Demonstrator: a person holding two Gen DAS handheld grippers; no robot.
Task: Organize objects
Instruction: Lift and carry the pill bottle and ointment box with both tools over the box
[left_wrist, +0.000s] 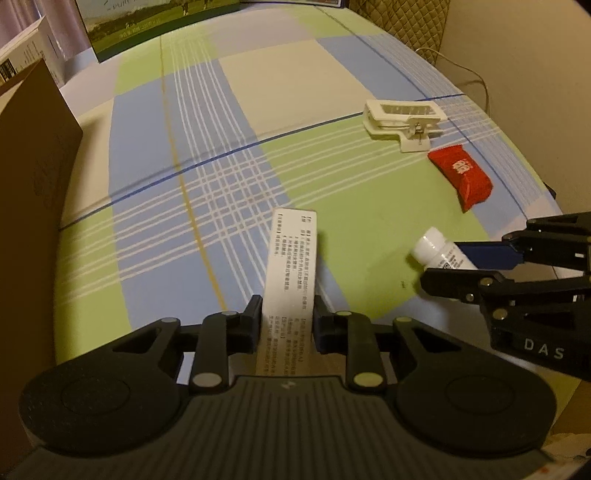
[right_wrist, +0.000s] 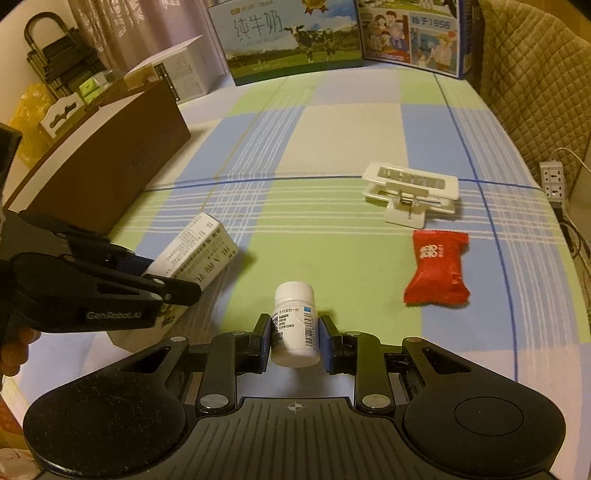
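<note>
Tablecloth (right_wrist: 332, 122) is plaid: pale green, light blue and cream blocks, with white stripes and thin dark blue lines. Centre-bottom, white pill bottle (right_wrist: 294, 325) with black print and a blue label patch. Right, red candy wrapper (right_wrist: 437, 267) with white mark; above it a white clip (right_wrist: 412, 194). Left, white medicine box (right_wrist: 192, 254) with black text, and a brown box (right_wrist: 107, 173). Both grippers are black with blue pads (right_wrist: 264, 341).

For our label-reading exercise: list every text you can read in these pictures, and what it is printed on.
"DAS": right gripper
"GenRobot.AI": left gripper
"纯牛奶": milk carton
"始于1956": blue carton
Carton, bottle, red packet: print too small or blurred.
</note>
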